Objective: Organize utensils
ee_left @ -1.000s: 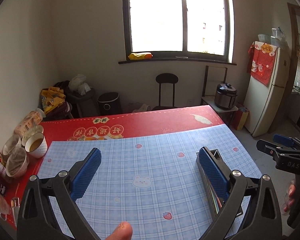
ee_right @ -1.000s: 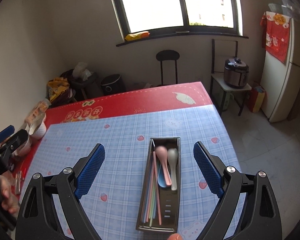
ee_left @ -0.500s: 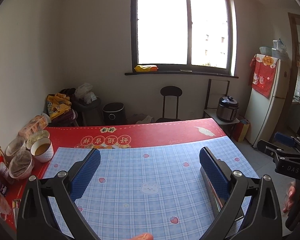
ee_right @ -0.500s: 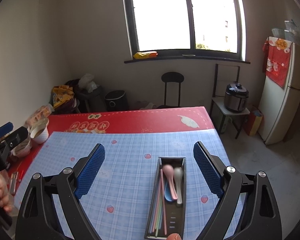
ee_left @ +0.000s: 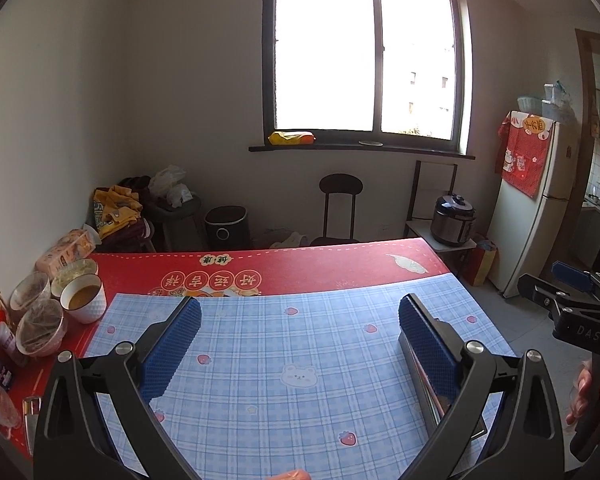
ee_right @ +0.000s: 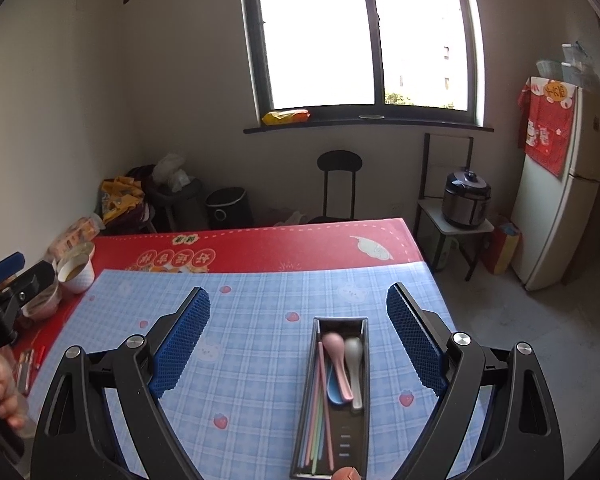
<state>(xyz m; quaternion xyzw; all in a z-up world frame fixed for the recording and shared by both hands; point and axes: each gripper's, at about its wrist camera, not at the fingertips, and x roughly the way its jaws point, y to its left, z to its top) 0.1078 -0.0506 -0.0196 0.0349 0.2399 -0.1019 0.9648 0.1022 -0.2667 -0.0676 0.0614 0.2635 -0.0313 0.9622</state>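
A dark metal utensil tray (ee_right: 365, 396) lies on the blue checked mat, holding a pink spoon (ee_right: 336, 354), a grey spoon (ee_right: 354, 364), a blue spoon (ee_right: 332, 390) and several pastel chopsticks (ee_right: 318, 412). My right gripper (ee_right: 298, 334) hovers open above the tray's near half with nothing between its fingers. In the left wrist view the tray (ee_left: 424, 384) shows only as an edge behind the right finger. My left gripper (ee_left: 300, 340) hangs open and empty over the mat's middle. Each gripper shows at the edge of the other's view.
Bowls and cups (ee_left: 80, 300) with food crowd the table's left edge on the red cloth (ee_left: 300, 272). A lighter (ee_left: 30, 412) lies near the front left corner. Beyond the table stand a chair (ee_left: 340, 204), a rice cooker (ee_left: 452, 220) and a fridge (ee_left: 540, 200).
Both grippers have lifted and tilted upward, so more wall and window show. The tray and its utensils have slid lower in the right wrist view. Both stay open.
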